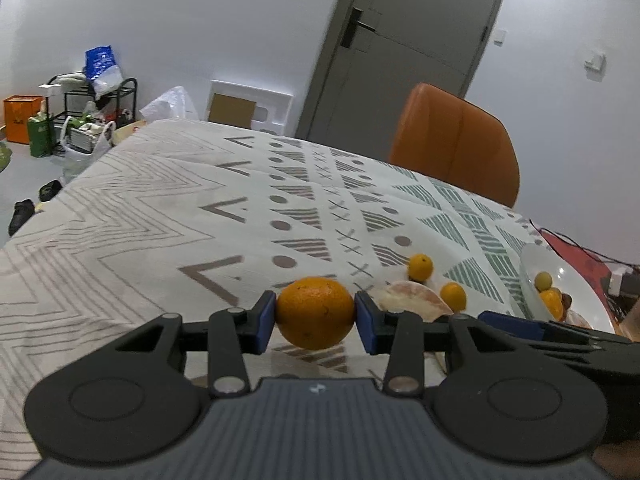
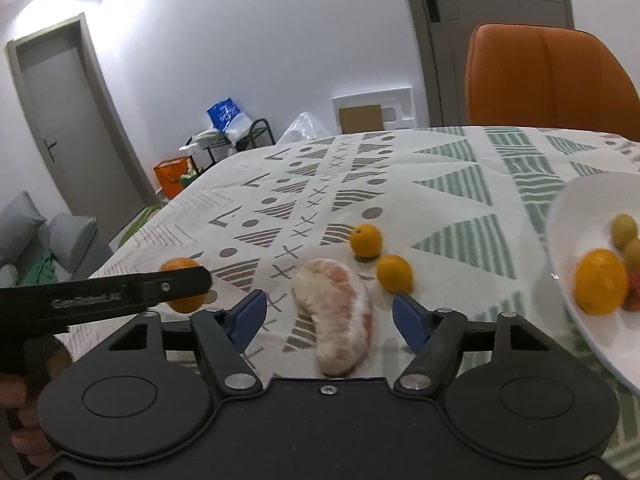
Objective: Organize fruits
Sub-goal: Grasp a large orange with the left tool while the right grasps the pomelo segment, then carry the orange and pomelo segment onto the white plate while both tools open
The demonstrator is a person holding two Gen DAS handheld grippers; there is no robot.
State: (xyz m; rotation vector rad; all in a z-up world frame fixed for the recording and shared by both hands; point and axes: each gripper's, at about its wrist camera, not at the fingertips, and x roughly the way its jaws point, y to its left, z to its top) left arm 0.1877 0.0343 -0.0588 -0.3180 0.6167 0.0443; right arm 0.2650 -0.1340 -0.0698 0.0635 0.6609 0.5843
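Patterned tablecloth (image 1: 160,216) fills the left wrist view; left gripper (image 1: 316,316) level, just above the cloth, blue pads clamped on an orange (image 1: 315,312). Pomelo wedge (image 1: 416,300) and two kumquats (image 1: 420,266) lie beyond.

Right wrist view: right gripper (image 2: 328,316) low, jaws wide apart around the wedge (image 2: 340,316), not touching. Plate (image 2: 568,232) with fruit at right.

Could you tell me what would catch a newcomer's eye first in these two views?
First, the orange pinched between the blue pads of the left gripper, just above the patterned tablecloth. Next, the peeled pomelo segment lying between the open fingers of the right gripper, with two small citrus fruits beyond it. At the right, a white plate already holds fruit.
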